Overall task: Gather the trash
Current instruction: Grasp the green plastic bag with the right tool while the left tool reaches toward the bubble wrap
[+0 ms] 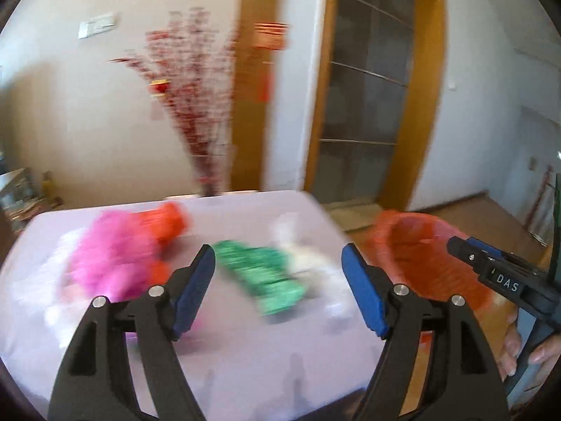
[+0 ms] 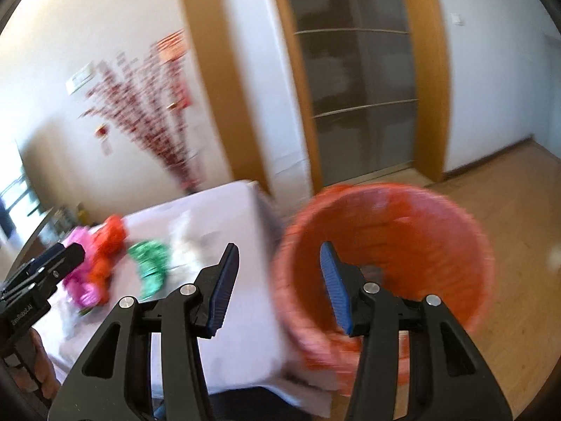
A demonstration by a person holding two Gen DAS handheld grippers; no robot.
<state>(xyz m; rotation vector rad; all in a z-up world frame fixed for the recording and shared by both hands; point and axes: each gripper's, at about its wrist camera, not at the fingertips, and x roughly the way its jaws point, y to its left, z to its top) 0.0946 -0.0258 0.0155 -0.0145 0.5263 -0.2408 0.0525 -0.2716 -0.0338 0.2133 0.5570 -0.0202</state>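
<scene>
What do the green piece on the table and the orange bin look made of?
Green piece: probably crinkled foil or plastic wrapper, since it looks shiny and patterned, though blur hides detail. Orange bin: apparently moulded plastic, semi-glossy, with ribbed or slotted walls.

White walls (image 1: 63, 112), wood-framed glass door (image 1: 364, 98), wooden floor (image 2: 519, 210), red blossom branches (image 1: 193, 80).

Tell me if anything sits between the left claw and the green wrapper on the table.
Nothing visible does. The left claw is open, and the green wrapper lies straight ahead on the white table, with only bare tabletop between them. The picture is blurred.
</scene>
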